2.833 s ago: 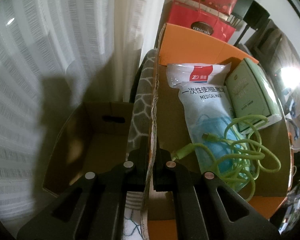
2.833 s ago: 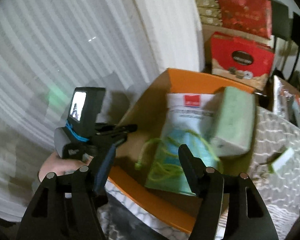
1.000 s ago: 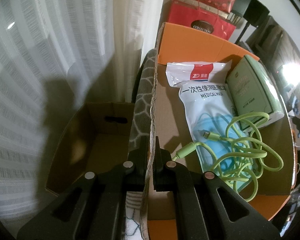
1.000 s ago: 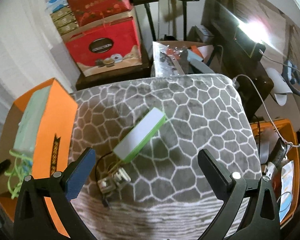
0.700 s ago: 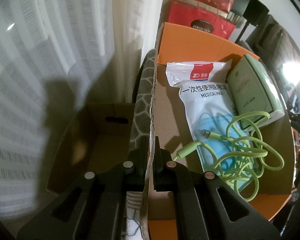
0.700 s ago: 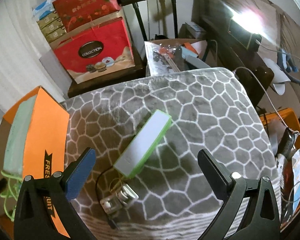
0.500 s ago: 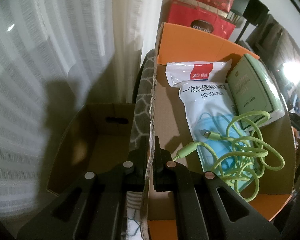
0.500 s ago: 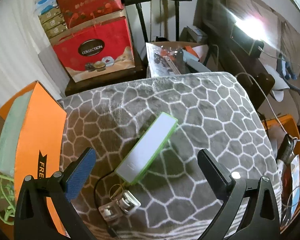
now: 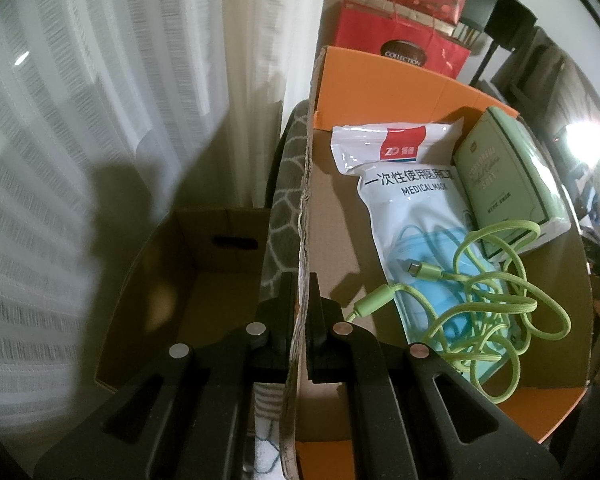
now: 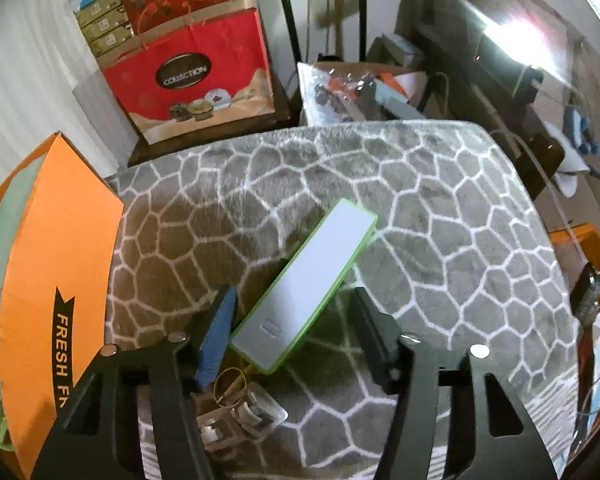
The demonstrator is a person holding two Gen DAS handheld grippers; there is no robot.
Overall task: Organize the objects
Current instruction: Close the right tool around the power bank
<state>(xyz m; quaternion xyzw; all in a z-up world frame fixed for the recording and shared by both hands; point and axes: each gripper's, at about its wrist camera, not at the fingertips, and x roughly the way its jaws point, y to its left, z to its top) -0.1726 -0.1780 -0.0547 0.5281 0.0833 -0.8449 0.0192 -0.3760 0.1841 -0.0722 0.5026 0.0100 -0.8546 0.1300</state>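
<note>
between my right gripper's [image 10: 292,328] fingers lies the white and green power bank [image 10: 306,282], flat on the grey patterned blanket [image 10: 440,208], angled so its near end sits by the blue-padded left finger [image 10: 218,330]. the jaws stand partly open, wider than the bank, and i cannot tell whether either pad touches it yet; nothing is held. i judge this as the pickup step: the bank is the next loose item to go into the orange box [image 10: 60,240] off to the gripper's left. the next move calls for squaring the fingers across the bank's long sides and closing evenly, since its slick casing and skewed angle could let it twist out. just below the gripper, a small charger plug [image 10: 244,412] and a thin ring [image 10: 230,388] sit close enough to snag.

on my other side, the left gripper [image 9: 299,316] is clamped narrow on the box's cardboard wall [image 9: 304,208], steadying it. to the right of those fingers, inside the box, lie the medical mask packet [image 9: 416,200], a green tissue pack [image 9: 504,176] and a tangled green cable [image 9: 496,300].
</note>
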